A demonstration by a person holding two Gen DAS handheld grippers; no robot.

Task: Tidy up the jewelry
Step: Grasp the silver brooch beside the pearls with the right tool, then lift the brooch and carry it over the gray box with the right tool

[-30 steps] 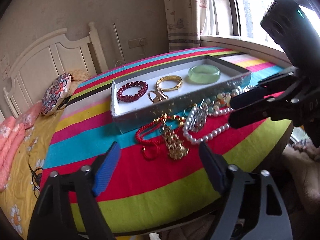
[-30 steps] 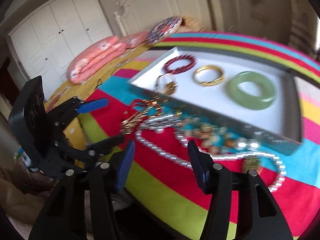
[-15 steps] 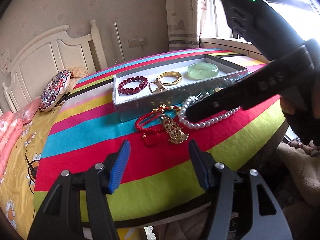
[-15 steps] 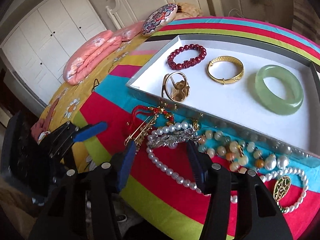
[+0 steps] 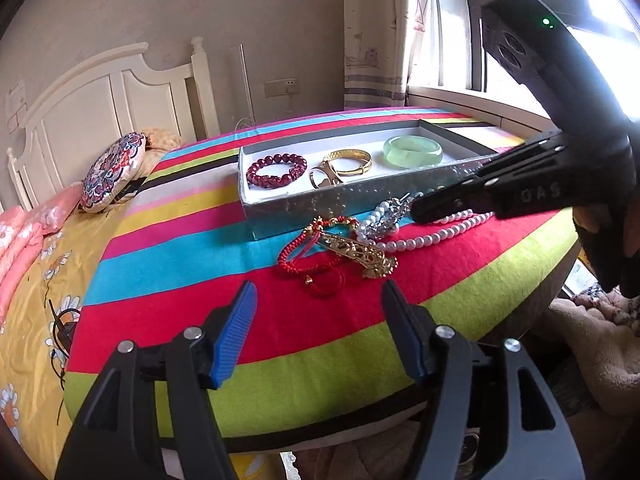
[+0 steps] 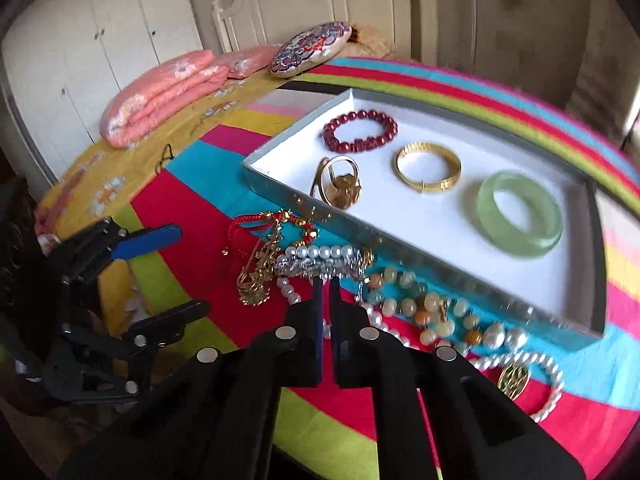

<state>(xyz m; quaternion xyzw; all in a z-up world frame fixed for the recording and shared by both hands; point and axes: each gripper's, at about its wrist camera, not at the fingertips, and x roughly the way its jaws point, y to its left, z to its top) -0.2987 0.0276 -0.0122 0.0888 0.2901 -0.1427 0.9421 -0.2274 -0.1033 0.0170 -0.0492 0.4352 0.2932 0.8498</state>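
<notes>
1. Tray (image 6: 576, 312) – unmoved on the striped cloth (image 5: 280, 320), holding four bangles as before.
2. Right gripper (image 6: 325, 280) – previously spread, now pinched on the silver bracelet (image 6: 320, 266) just outside the tray.
3. Left gripper (image 5: 318, 300) – fingers remain apart, empty.

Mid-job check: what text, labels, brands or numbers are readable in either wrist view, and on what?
"DAS": embossed letters on the right gripper arm in the left wrist view; faint, possibly part of a longer word.
Paper notice on the wall beside the headboard: too small to read.
Gold pendant on the pearl strand: embossed pattern, not legible.
Nothing else is readable.
</notes>
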